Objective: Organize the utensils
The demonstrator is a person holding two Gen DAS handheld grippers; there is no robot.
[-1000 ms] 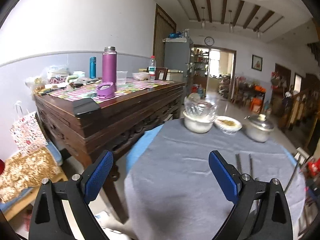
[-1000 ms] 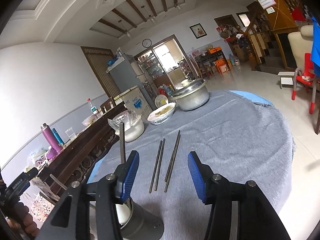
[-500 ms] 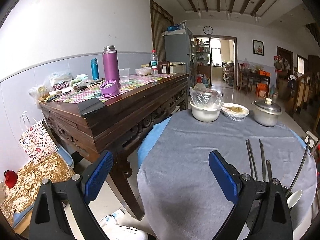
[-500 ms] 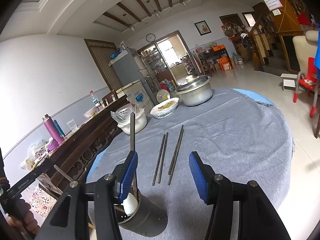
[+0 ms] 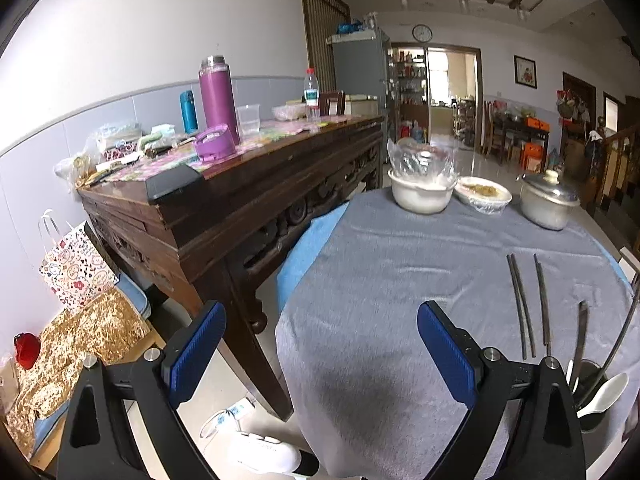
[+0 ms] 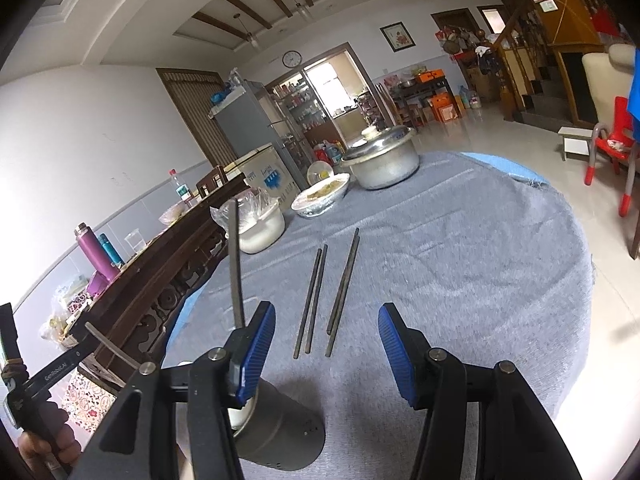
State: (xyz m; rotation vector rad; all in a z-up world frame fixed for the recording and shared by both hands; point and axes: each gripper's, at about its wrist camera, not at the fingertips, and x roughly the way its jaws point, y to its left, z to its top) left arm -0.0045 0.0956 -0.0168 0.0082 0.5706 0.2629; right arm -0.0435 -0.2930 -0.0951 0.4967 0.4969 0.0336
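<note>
Two pairs of dark chopsticks (image 6: 326, 292) lie side by side on the grey tablecloth (image 6: 460, 264); they also show in the left wrist view (image 5: 528, 304). A grey metal utensil holder (image 6: 280, 428) stands near the front edge and holds a white spoon (image 5: 604, 394) and a dark upright utensil (image 6: 236, 264). My right gripper (image 6: 326, 350) is open and empty, just right of the holder and short of the chopsticks. My left gripper (image 5: 320, 352) is open and empty over the table's left edge.
A white pot with a plastic bag (image 5: 422, 192), a covered bowl (image 5: 484, 196) and a lidded metal pot (image 5: 548, 204) stand at the table's far side. A dark wooden sideboard (image 5: 240, 208) with a purple flask (image 5: 218, 98) stands to the left.
My left gripper has swung toward the table, bringing the chopsticks and holder further into view. The right gripper has shifted only slightly; both stay open.
</note>
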